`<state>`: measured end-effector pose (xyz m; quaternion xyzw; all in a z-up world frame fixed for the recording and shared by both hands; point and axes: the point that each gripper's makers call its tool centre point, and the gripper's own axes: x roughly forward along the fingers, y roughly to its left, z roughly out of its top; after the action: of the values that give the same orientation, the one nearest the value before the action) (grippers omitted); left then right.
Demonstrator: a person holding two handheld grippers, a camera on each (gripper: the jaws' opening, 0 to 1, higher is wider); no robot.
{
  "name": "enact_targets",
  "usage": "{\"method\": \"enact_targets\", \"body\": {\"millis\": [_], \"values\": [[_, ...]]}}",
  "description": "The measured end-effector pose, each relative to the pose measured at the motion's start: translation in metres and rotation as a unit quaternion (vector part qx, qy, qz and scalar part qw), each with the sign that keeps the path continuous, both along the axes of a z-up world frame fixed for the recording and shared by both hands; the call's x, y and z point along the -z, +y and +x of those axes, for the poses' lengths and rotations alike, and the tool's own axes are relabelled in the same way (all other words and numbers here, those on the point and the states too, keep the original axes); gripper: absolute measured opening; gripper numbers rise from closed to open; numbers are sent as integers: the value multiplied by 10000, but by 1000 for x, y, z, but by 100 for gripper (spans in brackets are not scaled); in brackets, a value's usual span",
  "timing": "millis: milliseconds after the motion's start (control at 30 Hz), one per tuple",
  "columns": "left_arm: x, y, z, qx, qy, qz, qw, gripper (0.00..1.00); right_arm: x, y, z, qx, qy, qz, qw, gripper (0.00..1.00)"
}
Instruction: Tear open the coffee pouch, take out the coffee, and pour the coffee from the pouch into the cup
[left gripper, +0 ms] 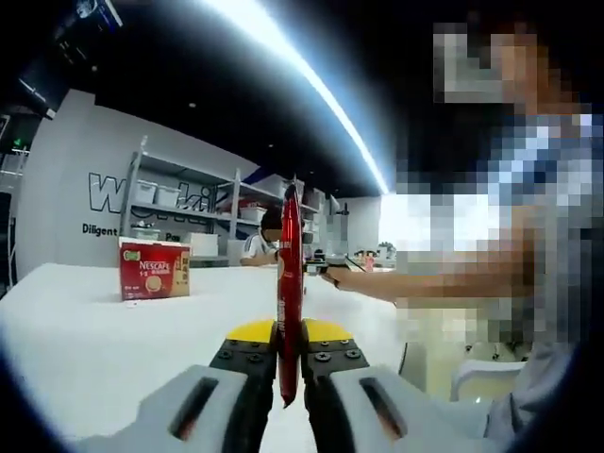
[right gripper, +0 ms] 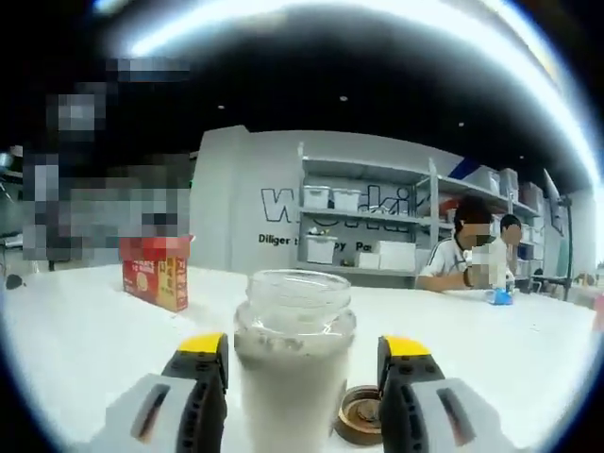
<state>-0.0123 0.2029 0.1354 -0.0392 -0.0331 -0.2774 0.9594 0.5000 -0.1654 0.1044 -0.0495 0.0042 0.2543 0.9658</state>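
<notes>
In the left gripper view my left gripper (left gripper: 290, 357) is shut on a red coffee stick pouch (left gripper: 290, 269). The pouch stands upright, edge-on to the camera, and rises well above the yellow-tipped jaws. In the right gripper view a clear glass jar (right gripper: 293, 349), lidless, holds something whitish. The jar stands on the white table (right gripper: 75, 349) between the jaws of my right gripper (right gripper: 302, 368). Those jaws stand apart with a small gap on each side of the jar, so the gripper is open.
A red Nescafe box (left gripper: 154, 268) (right gripper: 157, 271) stands on the table at the left. A brown lid (right gripper: 362, 415) lies beside the jar. A person's arm (left gripper: 396, 283) reaches in from the right. Other people sit at the far end before shelves (right gripper: 368, 222).
</notes>
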Motion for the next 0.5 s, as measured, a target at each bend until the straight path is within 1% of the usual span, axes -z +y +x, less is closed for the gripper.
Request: {"method": "enact_targets", "body": {"millis": [67, 133, 233, 300, 467, 500], "values": [[2, 1, -3, -16, 3, 1, 10000, 12, 1, 1, 5, 3, 12, 13, 10000, 63], [4, 1, -7, -17, 5, -18, 10000, 12, 1, 6, 4, -52, -12, 6, 10000, 60], [8, -1, -12, -6, 41, -70, 10000, 12, 0, 9, 7, -42, -57, -10, 10000, 60], [10, -2, -15, -9, 59, -57, 10000, 12, -2, 9, 7, -18, -94, 48, 9999, 61], [13, 2, -20, -47, 83, -93, 9999, 12, -1, 13, 10, -32, -40, 152, 9999, 60], [12, 2, -22, -57, 75, -105, 9999, 12, -2, 13, 10, -27, -20, 236, 9997, 60]]}}
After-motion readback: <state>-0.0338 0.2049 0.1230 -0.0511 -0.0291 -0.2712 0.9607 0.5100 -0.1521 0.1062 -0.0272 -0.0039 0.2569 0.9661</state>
